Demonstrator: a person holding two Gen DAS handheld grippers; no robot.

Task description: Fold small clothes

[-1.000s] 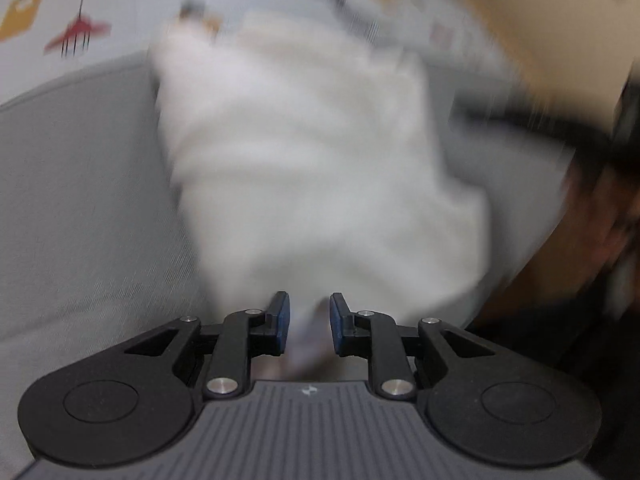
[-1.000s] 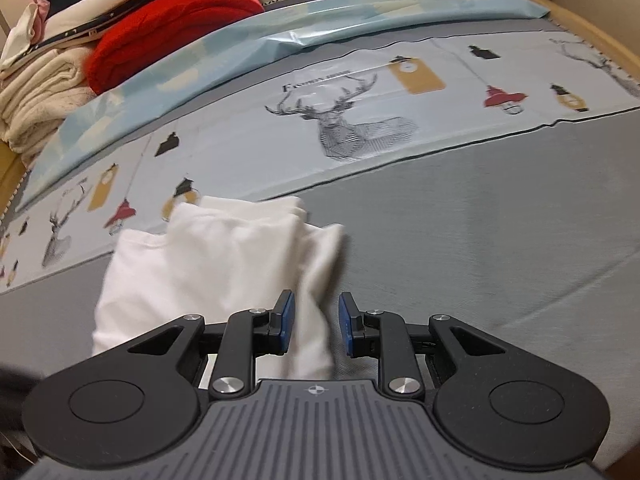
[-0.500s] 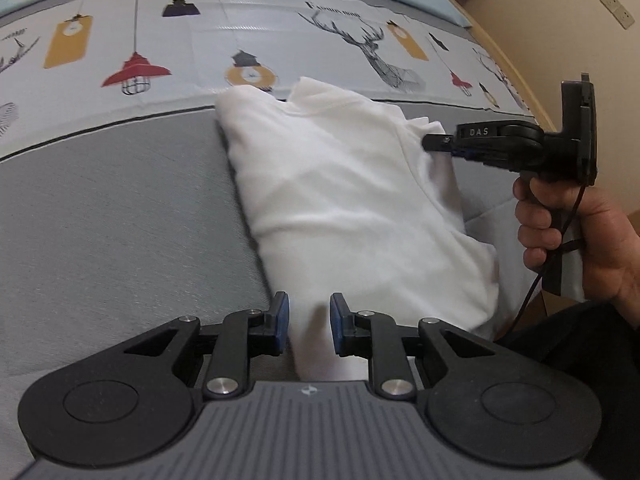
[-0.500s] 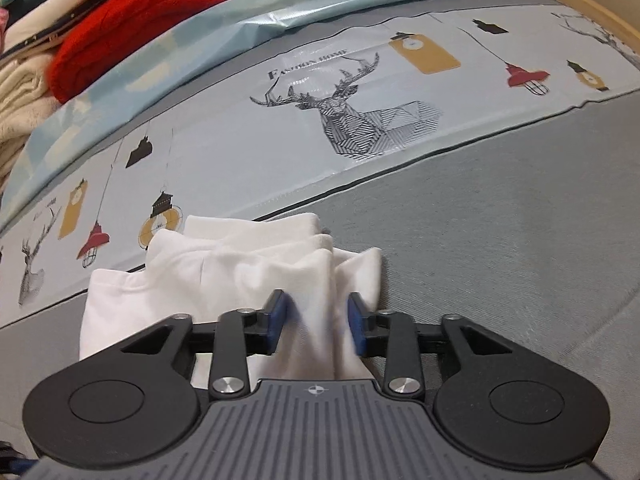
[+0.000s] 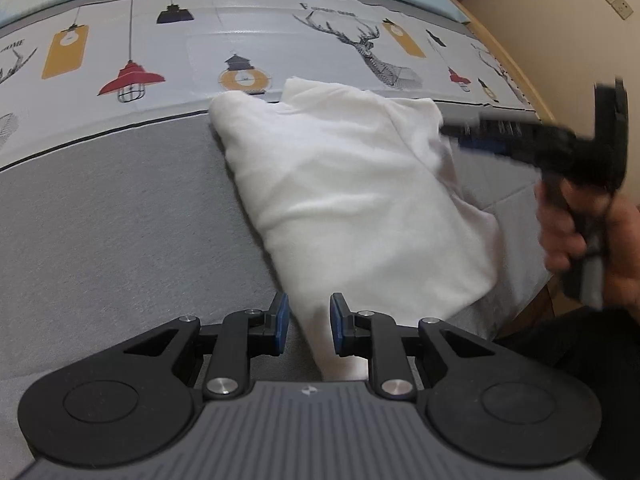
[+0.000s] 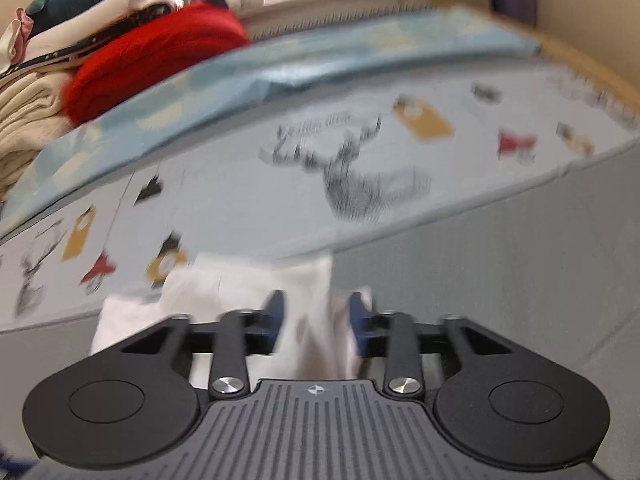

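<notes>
White garment [image 5: 352, 200] lies folded on the grey bed cover [image 5: 120, 220], long axis running from the left gripper [image 5: 306, 320] away toward the printed sheet [image 5: 240, 40]. Left fingers part-open, straddling the near corner. Right gripper [image 6: 316, 320] part-open around the far-right edge; grip not confirmed.

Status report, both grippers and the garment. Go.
Left gripper open, garment corner between fingers. Right gripper open over white garment. Garment folded on grey mat. Nothing obstructing.
</notes>
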